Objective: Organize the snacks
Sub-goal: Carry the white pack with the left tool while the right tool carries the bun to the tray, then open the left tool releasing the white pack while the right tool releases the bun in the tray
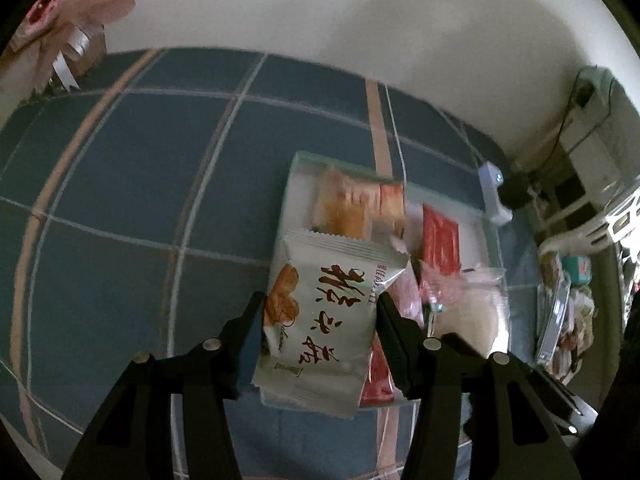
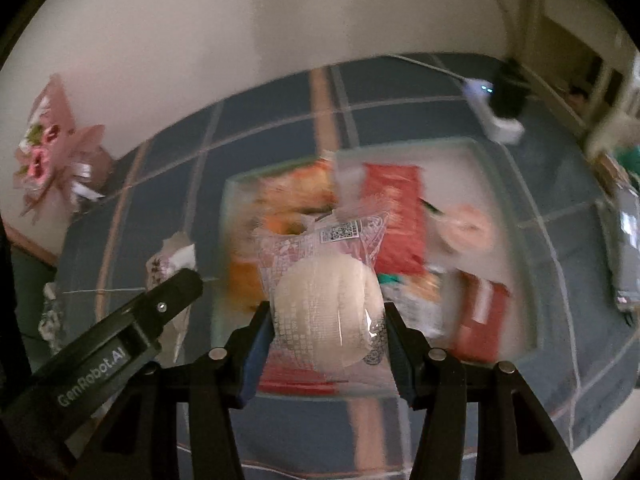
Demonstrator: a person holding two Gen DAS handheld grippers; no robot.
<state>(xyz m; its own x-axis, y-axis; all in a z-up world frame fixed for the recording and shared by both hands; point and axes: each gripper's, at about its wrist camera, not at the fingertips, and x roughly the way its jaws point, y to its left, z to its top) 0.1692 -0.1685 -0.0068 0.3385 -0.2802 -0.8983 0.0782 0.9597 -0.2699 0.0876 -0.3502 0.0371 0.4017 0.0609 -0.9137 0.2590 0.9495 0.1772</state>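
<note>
My left gripper point(image 1: 320, 308) is shut on a white snack packet point(image 1: 320, 320) with red-brown characters and holds it above the near end of a clear rectangular tray point(image 1: 290, 192). The tray holds an orange packet point(image 1: 348, 204) and a red packet point(image 1: 440, 236). My right gripper point(image 2: 326, 312) is shut on a clear-wrapped round white cake point(image 2: 328, 304) and holds it above the same tray point(image 2: 228, 208), which holds red packets point(image 2: 394, 220), an orange packet point(image 2: 296, 192) and a pink round snack point(image 2: 466, 226). The left gripper's body point(image 2: 120, 340) shows at lower left of the right wrist view.
The tray sits on a blue checked tablecloth point(image 1: 132, 184). A pink flower bouquet point(image 2: 56, 152) stands at the table's far left by the wall. A white device point(image 2: 492, 112) with a lit dot lies beyond the tray. Clutter and packets point(image 1: 560, 312) lie at the right.
</note>
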